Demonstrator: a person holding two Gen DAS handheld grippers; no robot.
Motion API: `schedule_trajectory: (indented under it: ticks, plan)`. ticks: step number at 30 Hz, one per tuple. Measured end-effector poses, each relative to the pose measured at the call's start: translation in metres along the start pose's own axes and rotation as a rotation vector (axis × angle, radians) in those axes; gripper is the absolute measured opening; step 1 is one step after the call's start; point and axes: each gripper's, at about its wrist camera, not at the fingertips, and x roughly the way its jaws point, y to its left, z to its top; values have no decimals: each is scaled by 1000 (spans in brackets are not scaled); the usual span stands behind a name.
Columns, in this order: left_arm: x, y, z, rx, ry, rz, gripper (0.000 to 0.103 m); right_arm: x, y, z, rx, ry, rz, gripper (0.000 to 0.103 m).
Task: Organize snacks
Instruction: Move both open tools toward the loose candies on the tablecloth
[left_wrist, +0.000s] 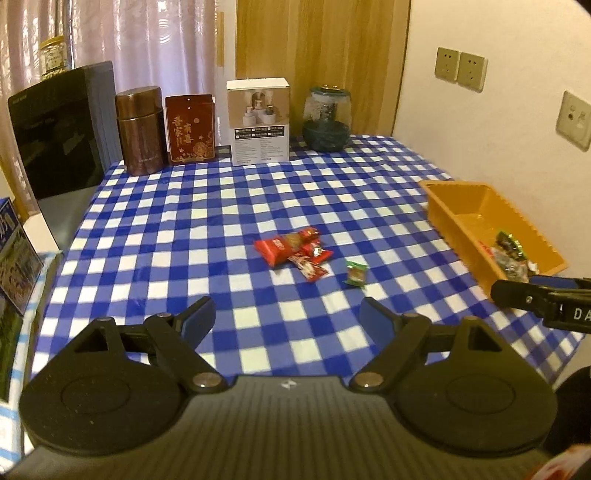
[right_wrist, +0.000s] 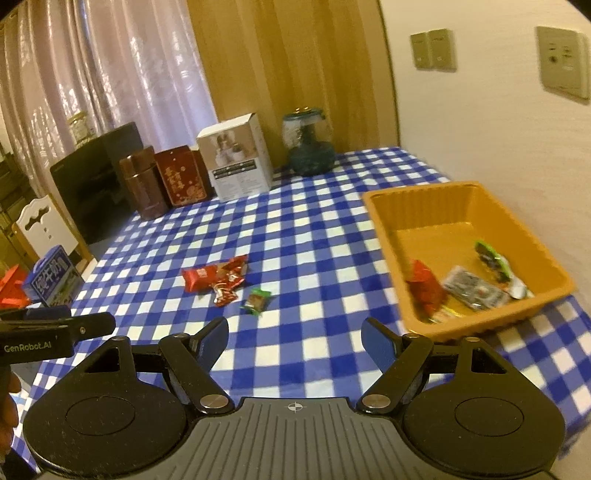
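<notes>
The green candy (right_wrist: 257, 301) lies left of the orange tray (right_wrist: 384, 225), straight ahead of the right gripper (right_wrist: 294, 338) (jaws spread, empty).

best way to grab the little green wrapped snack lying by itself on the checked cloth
Grip the small green snack across its padded middle, coming from above. It lies flat and apart from the red wrappers, so there is room for a finger on either side; its crimped ends look too thin to hold. Both grippers look open and empty.
</notes>
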Motion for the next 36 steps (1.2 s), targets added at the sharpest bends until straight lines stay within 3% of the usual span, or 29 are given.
schedule_trajectory:
  ticks: [7,11,24,27,34,36]
  plan:
    - [53,16,8,87,31,34,82,60,12,7,-18,44,9,79]
    - [80,24,11,92,55,15,81,94,16,10,-35,66,12,77]
    - [147,37,36,134,72,-58,81,186,28,13,-22,127,38,52]
    - [157,37,38,151,82,-76,81,196,31,11,-43,134,31,43]
    - [172,42,37,197,92,-108,81,202,48,3,-155,120,-1,34]
    - [176,43,37,214,93,-122,81,204,52,1,-197,114,-19,22]
